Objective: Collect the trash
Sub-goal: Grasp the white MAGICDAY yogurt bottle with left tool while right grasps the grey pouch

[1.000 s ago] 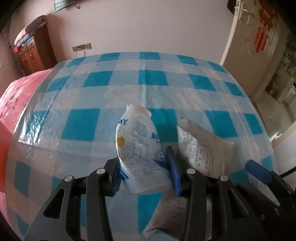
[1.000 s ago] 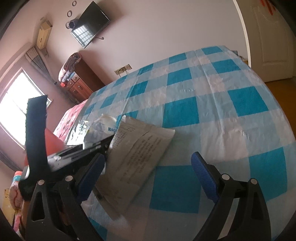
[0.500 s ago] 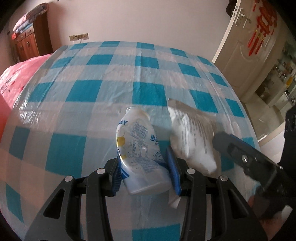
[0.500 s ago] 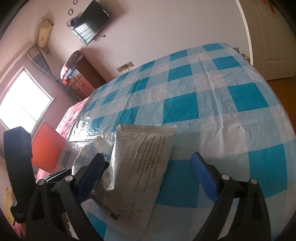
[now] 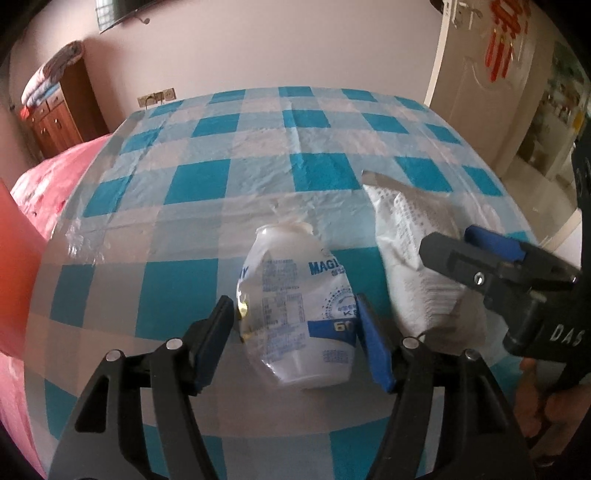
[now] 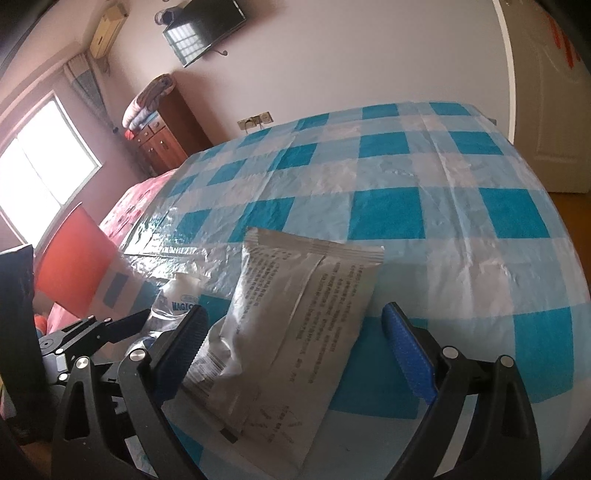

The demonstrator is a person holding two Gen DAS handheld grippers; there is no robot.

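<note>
- Left claw [image 5: 292, 302]: stood apart, with jaws that had just been opening; straddled the bottle [image 5: 295, 325] without clamping it; kept a narrow gap at the left pad and sat right against the label at the right pad; pointed steeply down at the worktop [image 5: 258, 177].
- Right claw [image 6: 294, 312]: stood wide apart, clamped on nothing; straddled the near half of the pouch [image 6: 295, 332], with the left pad at the pouch's edge and the right pad well clear of it; reached in from the right in the left wrist view, over the pouch's near end, gripped by a hand [image 5: 535, 398].
- Bottle: lay on its side on the worktop, crushed and white, with blue print on the label and its open neck turned away from the left claw; rested just left of the pouch, though whether touching it could not be told.
- Pouch: lay flat on the worktop, silvery white with small dark print, its sealed far edge pointing away from the right claw.
- Worktop: wore a blue-and-white checked plastic cover, creased and shiny.
- Behind and beside: pink bed [image 5: 55, 177] at the left, brown cabinet [image 5: 55, 114] with folded bedding on top, screen [image 6: 203, 29] high on the wall, pale door [image 5: 480, 74] with red ornaments at the right.
</note>
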